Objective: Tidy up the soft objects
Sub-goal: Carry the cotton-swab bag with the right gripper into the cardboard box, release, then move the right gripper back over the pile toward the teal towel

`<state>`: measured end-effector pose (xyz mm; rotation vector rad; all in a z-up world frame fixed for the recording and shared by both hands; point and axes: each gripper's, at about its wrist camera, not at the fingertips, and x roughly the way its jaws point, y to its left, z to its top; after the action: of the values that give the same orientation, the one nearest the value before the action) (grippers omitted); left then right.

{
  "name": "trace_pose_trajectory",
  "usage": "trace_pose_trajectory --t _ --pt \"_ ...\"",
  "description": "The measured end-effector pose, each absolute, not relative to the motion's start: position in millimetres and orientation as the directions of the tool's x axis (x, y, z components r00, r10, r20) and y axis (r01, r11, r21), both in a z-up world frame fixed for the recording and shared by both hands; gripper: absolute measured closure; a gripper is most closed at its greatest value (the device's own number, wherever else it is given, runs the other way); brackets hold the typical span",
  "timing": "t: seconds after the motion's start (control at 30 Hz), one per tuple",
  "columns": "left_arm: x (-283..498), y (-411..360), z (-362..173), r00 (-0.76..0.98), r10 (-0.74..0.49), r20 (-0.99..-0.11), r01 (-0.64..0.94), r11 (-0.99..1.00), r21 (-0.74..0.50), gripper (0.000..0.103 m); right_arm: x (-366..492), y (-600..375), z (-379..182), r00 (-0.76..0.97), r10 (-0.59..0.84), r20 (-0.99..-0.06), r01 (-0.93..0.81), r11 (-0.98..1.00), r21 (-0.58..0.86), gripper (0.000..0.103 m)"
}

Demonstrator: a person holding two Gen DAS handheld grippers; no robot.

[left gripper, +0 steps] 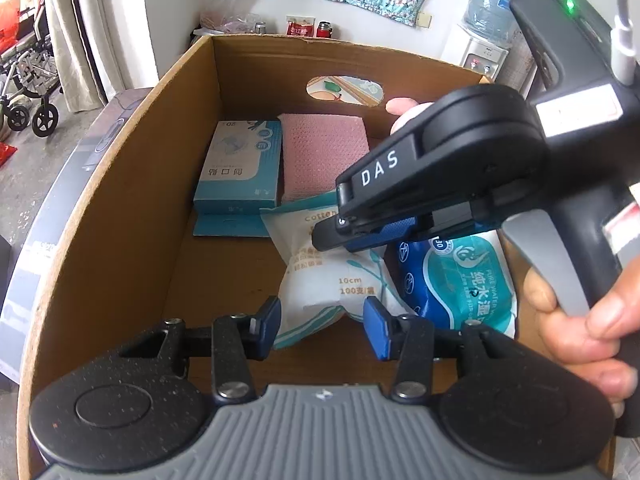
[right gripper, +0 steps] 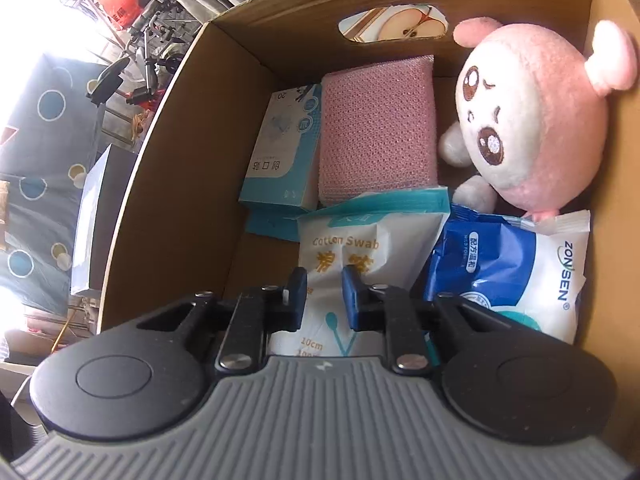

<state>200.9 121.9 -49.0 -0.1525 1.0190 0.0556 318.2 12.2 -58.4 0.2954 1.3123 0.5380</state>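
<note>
Inside the cardboard box (left gripper: 120,200) lie a white cotton swab bag (left gripper: 320,280), a blue wet-wipes pack (left gripper: 460,280), a pink sponge (left gripper: 324,156) and a teal plasters box (left gripper: 240,164). My left gripper (left gripper: 322,330) is shut on the near end of the cotton swab bag, which crumples between the pads. My right gripper (right gripper: 325,296) hovers over the same bag (right gripper: 344,240), its fingers a narrow gap apart with the bag's print showing between them. A pink plush toy (right gripper: 532,120) leans in the far right corner above the wipes (right gripper: 508,264).
A person's hand (left gripper: 580,328) holds the right gripper's handle. The box walls (right gripper: 180,160) stand close on the left and far sides. Bare box floor (left gripper: 224,280) lies left of the bag. A wheelchair (left gripper: 28,92) and a water dispenser (left gripper: 488,20) stand outside.
</note>
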Motion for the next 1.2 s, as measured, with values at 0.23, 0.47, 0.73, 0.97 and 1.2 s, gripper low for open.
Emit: trace_pose_trajectory --t 0.23,0.47,0.73,0.97,1.2 --pt "199.2 118.4 -45.5 0.528 -0.026 -0.849 -0.116 0.988 -0.103 0.05 321.1 3.7 -63.9 0.136 0.587 -0.798 -0.169 0.807 0.566 0.074" --pt "184.4 110.8 -25.7 0.571 -0.021 -0.821 -0.121 0.987 -0.109 0.032 293.7 -19.5 -21.4 0.225 0.643 -0.732 -0.213 0.766 0.607 0.052" --pt "148.2 87.7 8.4 0.655 -0.014 -0.755 -0.122 0.985 -0.125 0.019 235.2 -67.8 44.4 0.418 0.641 -0.644 -0.297 0.766 0.57 0.031" --pt "111.7 53.2 26.7 0.714 -0.06 -0.698 -0.049 0.99 -0.136 0.015 164.5 -123.1 69.5 0.582 0.565 -0.584 -0.314 0.819 0.479 0.025" --pt "90.1 4.3 36.8 0.748 -0.153 -0.646 0.077 0.986 -0.144 0.015 107.7 -209.7 81.4 0.698 0.398 -0.596 -0.215 0.909 0.356 0.024"
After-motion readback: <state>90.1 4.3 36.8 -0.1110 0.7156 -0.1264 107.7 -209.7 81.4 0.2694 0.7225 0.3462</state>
